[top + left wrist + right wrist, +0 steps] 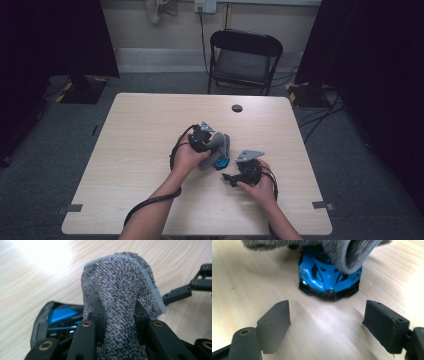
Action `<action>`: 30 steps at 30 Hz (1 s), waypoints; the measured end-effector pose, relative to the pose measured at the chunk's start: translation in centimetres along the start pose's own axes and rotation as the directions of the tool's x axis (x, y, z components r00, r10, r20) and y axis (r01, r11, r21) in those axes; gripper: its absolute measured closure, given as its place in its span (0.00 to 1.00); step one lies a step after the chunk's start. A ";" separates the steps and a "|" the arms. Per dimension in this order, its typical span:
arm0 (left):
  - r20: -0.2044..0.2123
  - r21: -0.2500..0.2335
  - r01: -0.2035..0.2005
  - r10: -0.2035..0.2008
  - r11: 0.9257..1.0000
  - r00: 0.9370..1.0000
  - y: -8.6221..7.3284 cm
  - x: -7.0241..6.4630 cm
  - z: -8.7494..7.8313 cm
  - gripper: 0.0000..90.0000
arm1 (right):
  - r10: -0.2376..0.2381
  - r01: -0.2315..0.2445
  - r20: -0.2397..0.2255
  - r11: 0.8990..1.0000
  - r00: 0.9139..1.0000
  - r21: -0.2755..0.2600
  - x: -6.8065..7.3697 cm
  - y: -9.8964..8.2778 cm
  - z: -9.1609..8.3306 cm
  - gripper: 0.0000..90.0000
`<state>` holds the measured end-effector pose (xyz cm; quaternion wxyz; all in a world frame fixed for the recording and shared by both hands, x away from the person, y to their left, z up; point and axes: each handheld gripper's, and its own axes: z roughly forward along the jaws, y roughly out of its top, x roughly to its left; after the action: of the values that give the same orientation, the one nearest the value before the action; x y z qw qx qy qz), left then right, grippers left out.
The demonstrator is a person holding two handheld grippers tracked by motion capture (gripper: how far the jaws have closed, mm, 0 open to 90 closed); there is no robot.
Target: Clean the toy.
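Cloth: grey cloth at centre frame, draped over the toy car, pinched by the left hand-held gripper.
Car: blue toy car, upper centre, on the surface.
Right hand-held gripper: jaws wide apart, nothing held.

The grey terry cloth is pinched between the left gripper's jaws, bunched and draping over its tip onto the toy car. The blue toy car with black trim sits upright on the table, just ahead of the right gripper's spread jaws, untouched by them, partly under the cloth.
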<state>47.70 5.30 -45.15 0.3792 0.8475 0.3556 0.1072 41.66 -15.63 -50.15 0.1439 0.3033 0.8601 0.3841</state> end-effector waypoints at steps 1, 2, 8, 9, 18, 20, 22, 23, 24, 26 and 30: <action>0.009 -0.002 0.003 -0.003 1.000 1.000 -0.1 0.1 0.0 0.78 | 0.004 -0.004 -0.007 1.000 1.000 0.001 -0.1 0.1 0.1 0.19; 0.011 -0.010 0.011 -0.011 1.000 1.000 -0.2 0.2 0.1 0.78 | 0.013 -0.013 -0.032 1.000 0.999 -0.007 -0.2 0.4 0.5 0.19; 0.018 0.009 0.005 -0.005 1.000 1.000 0.0 0.2 0.2 0.79 | 0.005 -0.005 -0.013 1.000 1.000 0.008 -0.3 1.6 1.9 0.18; 0.024 0.009 0.005 -0.005 1.000 1.000 0.0 0.2 0.3 0.79 | 0.016 -0.016 -0.009 1.000 1.000 0.007 -0.4 1.9 2.2 0.17; 0.023 0.010 -0.006 0.006 1.000 1.000 0.1 -0.5 0.4 0.79 | 0.035 -0.035 0.009 0.999 0.999 0.005 -0.1 2.9 3.4 0.28; 0.019 -0.001 0.000 0.000 1.000 1.000 0.0 -0.5 0.4 0.79 | 0.034 -0.034 0.011 0.999 0.999 0.004 0.0 2.9 3.4 0.29; 0.001 -0.014 0.004 -0.003 1.000 1.000 -0.1 -0.3 0.3 0.79 | 0.036 -0.037 0.016 0.999 0.999 0.003 0.1 2.9 3.4 0.29; -0.021 -0.020 0.005 -0.006 1.000 1.000 -0.1 -0.1 0.2 0.79 | 0.039 -0.039 0.019 0.999 0.999 0.004 0.1 2.8 3.3 0.29; -0.025 -0.022 0.007 -0.007 1.000 1.000 -0.2 0.2 0.1 0.79 | 0.038 -0.039 0.020 0.999 0.999 0.004 0.2 2.8 3.2 0.29; -0.040 -0.028 0.023 -0.024 0.999 0.999 -0.3 0.8 0.0 0.79 | 0.040 -0.040 0.017 0.999 0.999 0.004 0.2 2.7 3.1 0.29; -0.072 -0.012 0.030 -0.031 0.999 0.997 -0.3 2.1 -0.1 0.79 | 0.039 -0.039 0.017 0.999 0.999 0.005 0.3 2.3 2.7 0.29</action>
<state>49.03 6.93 -45.50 0.3722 0.8354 0.3814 0.1341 43.68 -12.71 -50.20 0.1429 0.3235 0.8538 0.3820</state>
